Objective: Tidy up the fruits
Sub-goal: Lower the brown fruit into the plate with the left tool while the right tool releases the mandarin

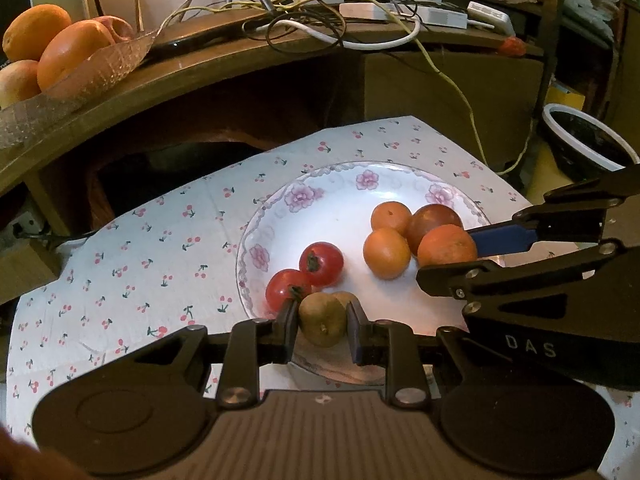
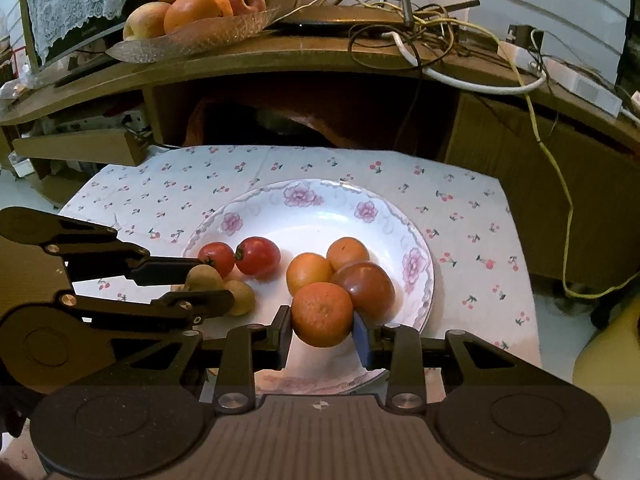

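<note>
A white flowered plate (image 1: 320,200) (image 2: 320,216) on a cherry-print cloth holds several fruits. My left gripper (image 1: 322,326) is shut on a small brown fruit (image 1: 322,322) (image 2: 203,278) at the plate's near edge; a second brown fruit (image 2: 242,298) lies beside it. Two red tomatoes (image 1: 322,264) (image 2: 258,257) sit just behind. My right gripper (image 2: 321,326) (image 1: 452,250) is shut on an orange tangerine (image 2: 322,314) (image 1: 447,246). Two more tangerines (image 1: 386,254) (image 2: 309,273) and a dark red fruit (image 1: 434,220) (image 2: 366,286) lie next to it.
A wooden shelf (image 1: 240,68) (image 2: 320,52) rises behind the cloth, with a glass bowl of oranges and apples (image 1: 60,52) (image 2: 192,4) and tangled cables (image 1: 320,20). A dark bowl with white rim (image 1: 588,140) stands at the right.
</note>
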{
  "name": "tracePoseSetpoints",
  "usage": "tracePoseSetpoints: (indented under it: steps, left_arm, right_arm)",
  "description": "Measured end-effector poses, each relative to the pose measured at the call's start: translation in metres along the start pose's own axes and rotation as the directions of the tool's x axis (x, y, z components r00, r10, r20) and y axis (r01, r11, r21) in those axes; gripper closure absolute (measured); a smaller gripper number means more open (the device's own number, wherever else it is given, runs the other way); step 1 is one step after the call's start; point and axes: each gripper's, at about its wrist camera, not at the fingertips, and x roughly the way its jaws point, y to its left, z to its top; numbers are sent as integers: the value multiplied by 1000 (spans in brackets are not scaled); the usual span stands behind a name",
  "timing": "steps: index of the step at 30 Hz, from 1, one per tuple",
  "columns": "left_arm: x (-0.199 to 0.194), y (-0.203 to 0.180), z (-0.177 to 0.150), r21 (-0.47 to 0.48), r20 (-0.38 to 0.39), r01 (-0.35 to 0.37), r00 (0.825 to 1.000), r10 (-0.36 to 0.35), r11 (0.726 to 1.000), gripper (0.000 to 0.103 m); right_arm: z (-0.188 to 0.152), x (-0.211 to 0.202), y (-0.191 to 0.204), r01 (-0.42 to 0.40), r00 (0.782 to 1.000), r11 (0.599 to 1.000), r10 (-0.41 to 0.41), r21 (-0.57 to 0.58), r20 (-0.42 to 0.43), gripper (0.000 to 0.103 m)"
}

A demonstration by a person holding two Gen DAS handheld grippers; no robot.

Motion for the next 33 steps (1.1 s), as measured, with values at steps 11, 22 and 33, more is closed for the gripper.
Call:
tracePoseSetpoints:
  steps: [11,22,33]
  left_arm:
    - [4,1,4,-3,12,-6,1000,6,1000,73]
    - [2,3,4,1,14,-8,1000,8,1000,71]
    - [-3,5,6,-15,30,3,1000,-3,1000,67]
  right_arm:
    - [5,3,-2,24,999,1000,-24,-9,36,66]
    - [3,-1,-6,2,999,1000,-3,15,34,63]
    - [3,-8,-15,19,999,999,-21,36,46,56]
